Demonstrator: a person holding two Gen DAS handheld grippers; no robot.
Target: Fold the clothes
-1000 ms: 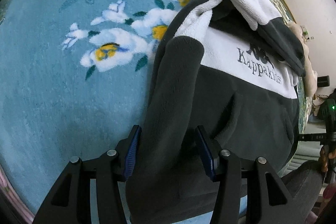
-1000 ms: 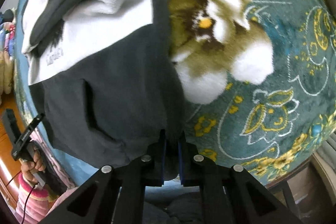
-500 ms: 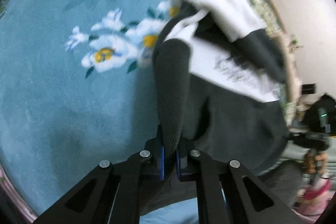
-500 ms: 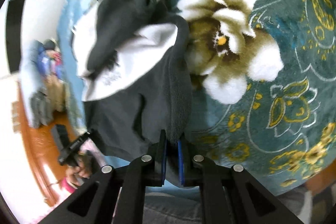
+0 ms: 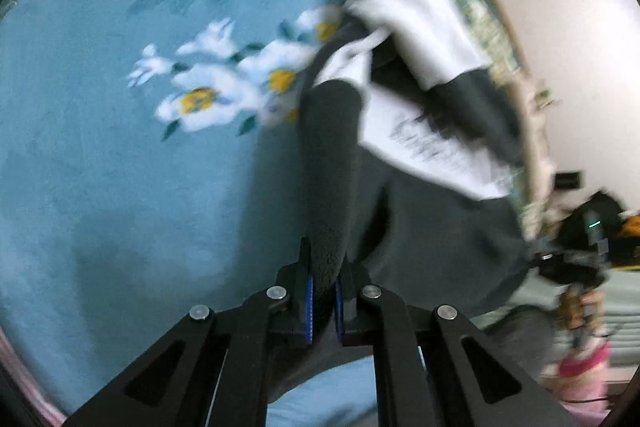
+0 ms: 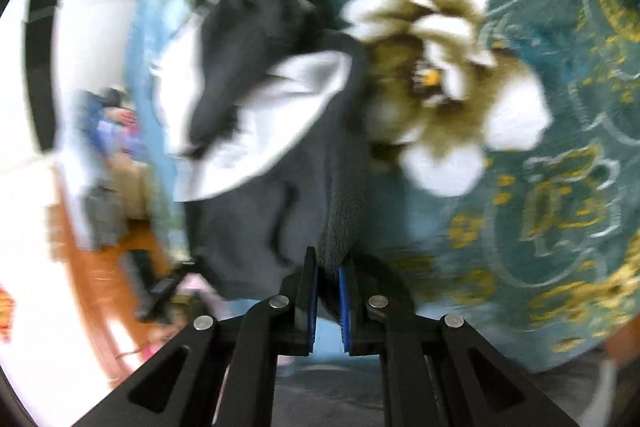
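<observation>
1. Closed now where a second ago it stood wide, the left gripper [image 5: 322, 301] has its blue pads pinched tight on the dark lower edge of the fleece hoodie [image 5: 420, 211]; the cloth rises in a thick ridge straight out of the jaws.
2. Over on the other side, the right gripper [image 6: 328, 303] keeps its narrow clamp on the opposite corner of the same hem; only a sliver of gap shows between the pads, and dark fleece fills it.
3. Both views have pulled back and tilted since the earlier frames, and everything is smeared with motion; my read is that the hem is being lifted clear of the surface.
4. Outward from the fingers: the hoodie's dark body stretches away from each grip, then the white chest band with blurred lettering, then the hood bunched at the far end; that far part lies on the teal flowered blanket [image 5: 120, 147].
5. White blossoms [image 5: 212, 99] sit just beside the garment's left edge; a big cream flower [image 6: 452, 79] sits just beside its right.
6. Progress, as far as this shows: sleeves look tucked over the front, so the sides seem dealt with; bringing the hem up toward the hood appears to be the fold in hand; it is not yet laid down.
</observation>
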